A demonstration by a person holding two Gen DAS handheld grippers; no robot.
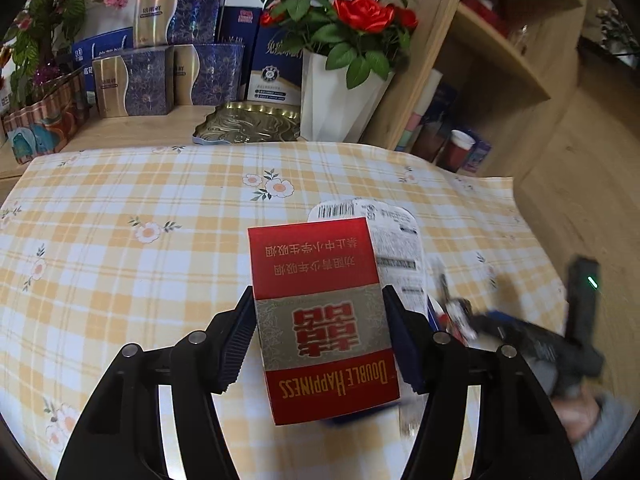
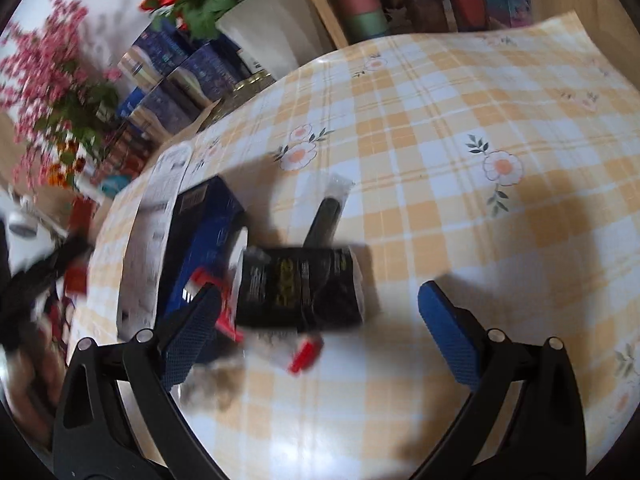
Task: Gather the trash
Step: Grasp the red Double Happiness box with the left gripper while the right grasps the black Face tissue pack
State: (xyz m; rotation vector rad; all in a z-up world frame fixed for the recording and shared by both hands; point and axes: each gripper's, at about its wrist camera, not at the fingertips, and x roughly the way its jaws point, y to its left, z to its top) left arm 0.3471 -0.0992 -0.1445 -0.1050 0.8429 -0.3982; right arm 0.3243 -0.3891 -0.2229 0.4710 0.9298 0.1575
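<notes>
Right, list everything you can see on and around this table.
tablecloth: one, yellow checked, covering the table
red cigarette pack: one, red and grey, front
white wrapper: one, white, behind the pack
blue box: one, blue, beside the wrapper
black packet: one, black, centre
rose pot: one, white, red roses, behind the table
gift boxes: several, blue and gold, back left
left gripper: black, gripping the pack
right gripper: black, open

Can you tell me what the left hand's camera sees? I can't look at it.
The left gripper holds a red cigarette pack between its fingers over a yellow checked tablecloth. A white packet lies behind it, and red roses stand farther back.
</notes>
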